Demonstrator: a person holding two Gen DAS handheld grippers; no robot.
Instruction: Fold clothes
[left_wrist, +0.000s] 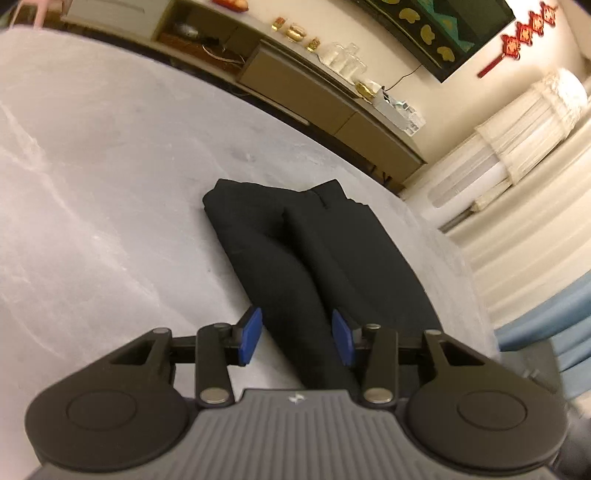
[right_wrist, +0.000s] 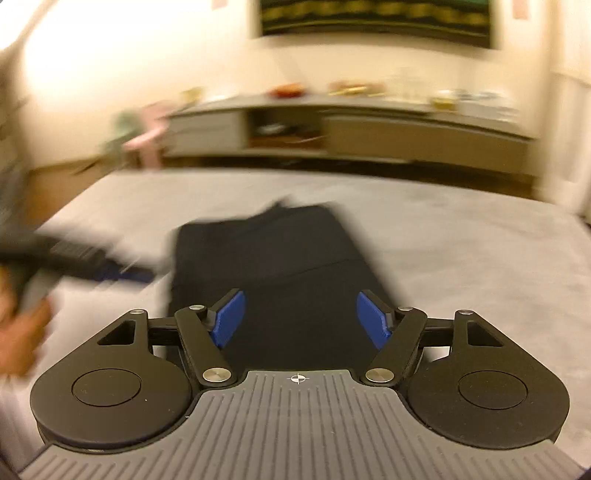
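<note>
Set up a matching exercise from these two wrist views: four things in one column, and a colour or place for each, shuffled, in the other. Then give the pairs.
Things:
1. folded garment
2. bed cover
3. gripper pads
4. hanging knot ornament

Colour or place:
A. red, on the wall beside the dark framed picture
B. blue, either side of the garment's near end
C. black, lying on the bed
D. pale grey, spread under the garment

Pairs: 1-C, 2-D, 3-B, 4-A
</note>
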